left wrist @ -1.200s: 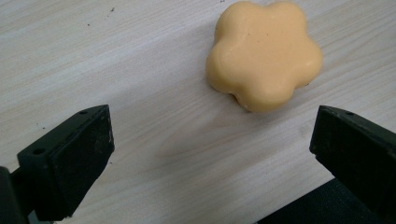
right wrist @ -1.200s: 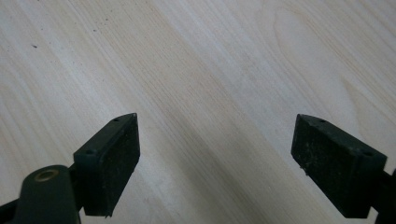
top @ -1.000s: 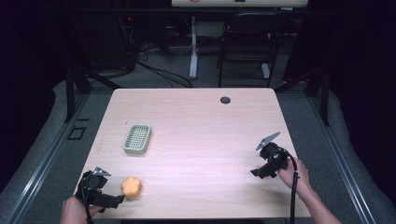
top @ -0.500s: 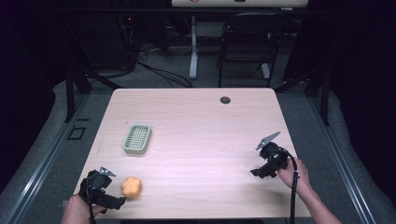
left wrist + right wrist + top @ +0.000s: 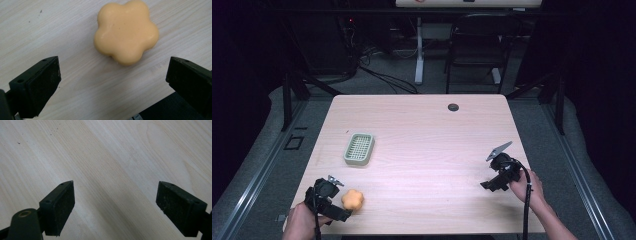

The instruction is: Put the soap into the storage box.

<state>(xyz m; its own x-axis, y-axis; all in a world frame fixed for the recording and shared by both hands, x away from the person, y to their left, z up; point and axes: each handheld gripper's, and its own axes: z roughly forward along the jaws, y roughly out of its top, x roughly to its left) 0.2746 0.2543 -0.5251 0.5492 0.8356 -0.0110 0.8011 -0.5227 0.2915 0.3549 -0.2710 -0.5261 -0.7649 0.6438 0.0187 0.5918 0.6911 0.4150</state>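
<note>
An orange flower-shaped soap [image 5: 352, 199] [image 5: 126, 31] lies flat on the wooden table [image 5: 427, 130] near its front left corner. My left gripper [image 5: 339, 207] [image 5: 112, 80] is open just left of it, jaws wide apart, the soap ahead of the gap and untouched. A pale green slotted soap dish [image 5: 359, 148] sits farther back on the left half. My right gripper [image 5: 490, 185] [image 5: 115, 207] is open near the table's right front, low over bare wood, with nothing between its jaws.
A small dark round grommet [image 5: 453, 107] sits near the table's far edge. A chair [image 5: 474, 45] and a desk leg [image 5: 418, 50] with cables stand on the floor beyond. The table's front edge runs close under the left gripper.
My left gripper has shifted slightly right, closer to the soap. The right gripper has stayed put.
</note>
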